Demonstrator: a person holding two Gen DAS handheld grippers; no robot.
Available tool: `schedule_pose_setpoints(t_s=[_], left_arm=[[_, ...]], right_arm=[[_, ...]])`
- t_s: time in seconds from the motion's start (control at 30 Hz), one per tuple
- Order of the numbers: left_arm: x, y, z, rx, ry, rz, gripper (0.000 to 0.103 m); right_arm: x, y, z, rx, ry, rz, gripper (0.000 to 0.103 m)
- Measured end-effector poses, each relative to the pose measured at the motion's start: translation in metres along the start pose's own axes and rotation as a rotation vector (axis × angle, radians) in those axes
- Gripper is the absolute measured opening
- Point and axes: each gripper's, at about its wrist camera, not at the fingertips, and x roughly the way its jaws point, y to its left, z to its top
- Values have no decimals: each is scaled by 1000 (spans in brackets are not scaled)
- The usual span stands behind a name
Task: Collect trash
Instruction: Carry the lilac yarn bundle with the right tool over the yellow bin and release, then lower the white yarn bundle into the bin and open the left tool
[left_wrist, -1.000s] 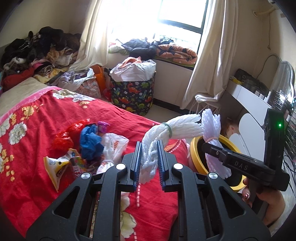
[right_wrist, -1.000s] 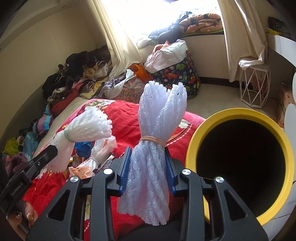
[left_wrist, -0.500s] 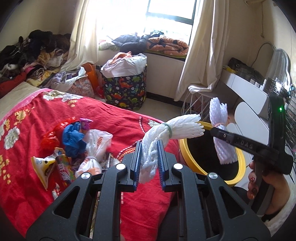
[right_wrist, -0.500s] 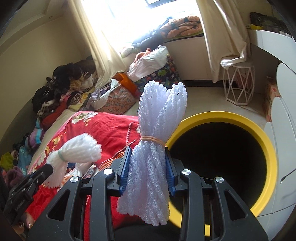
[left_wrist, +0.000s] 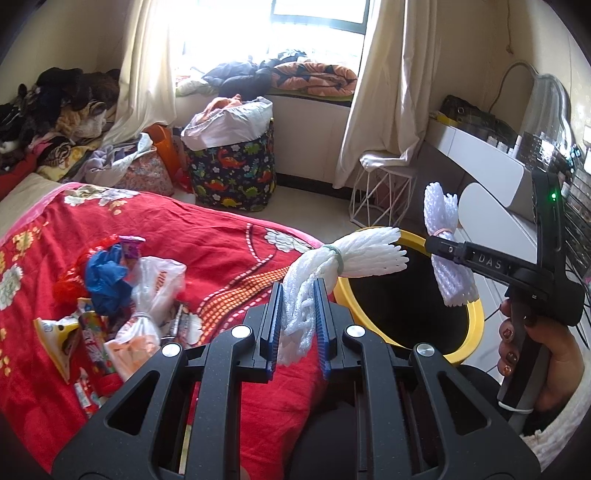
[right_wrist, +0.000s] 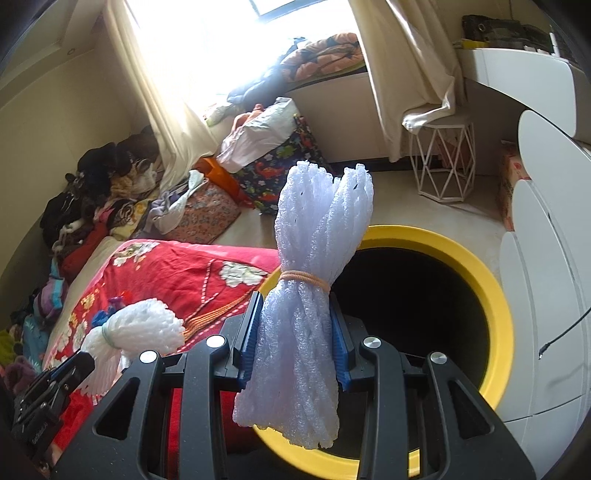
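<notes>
My left gripper (left_wrist: 298, 325) is shut on a white foam net bundle (left_wrist: 347, 258) tied with a green band, held at the bed's edge beside the yellow-rimmed black bin (left_wrist: 469, 339). My right gripper (right_wrist: 293, 343) is shut on a second foam net bundle (right_wrist: 310, 295) tied with an orange band, held upright over the bin's (right_wrist: 495, 295) near rim. In the left wrist view the right gripper (left_wrist: 434, 248) holds its bundle (left_wrist: 448, 254) above the bin opening. A pile of wrappers and plastic bags (left_wrist: 122, 295) lies on the red bedspread (left_wrist: 221, 251).
A dinosaur-print hamper (left_wrist: 232, 166) stands by the window. A white wire stool (left_wrist: 380, 199) and white furniture (left_wrist: 491, 166) stand to the right of the bin. Clothes (left_wrist: 55, 110) are heaped at the far left.
Both grippers have swung right with their bundles. The bin has come into fuller view, and the right bundle has moved from beside the bin to over its opening.
</notes>
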Motion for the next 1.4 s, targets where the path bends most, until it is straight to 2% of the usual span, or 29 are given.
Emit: schedule_pose_setpoints(t_s=[0.5,0.93,1.0,1.07,1.1,1.13,1.27,1.3,1.4], left_arm=[[40,-41,9,64,43,-21,12],[87,-71,15,124,115,-35,12],[91,-73,16,120,120,-42,12],[94,-73,17,102,118,-77,15],[93,-74,16,99,114,-93,25],[93,-75,16,101,109,-101,40],[91,-79,13,93,102,-128,65],[90,-79,13,87,95,-129,76],[85,-77,13,66,77,-151,82]], right_arm=[[5,-39,0,72,21,-57,33],[7,-64,0,117,39,-60,35],[9,-67,1,140,46,-53,41],[8,-74,0,176,39,-60,58],[7,-77,0,185,34,-65,60],[7,-79,0,191,31,-72,62],[5,-88,0,230,19,-96,68],[5,-89,-1,233,17,-101,68],[4,-89,-1,228,12,-116,69]])
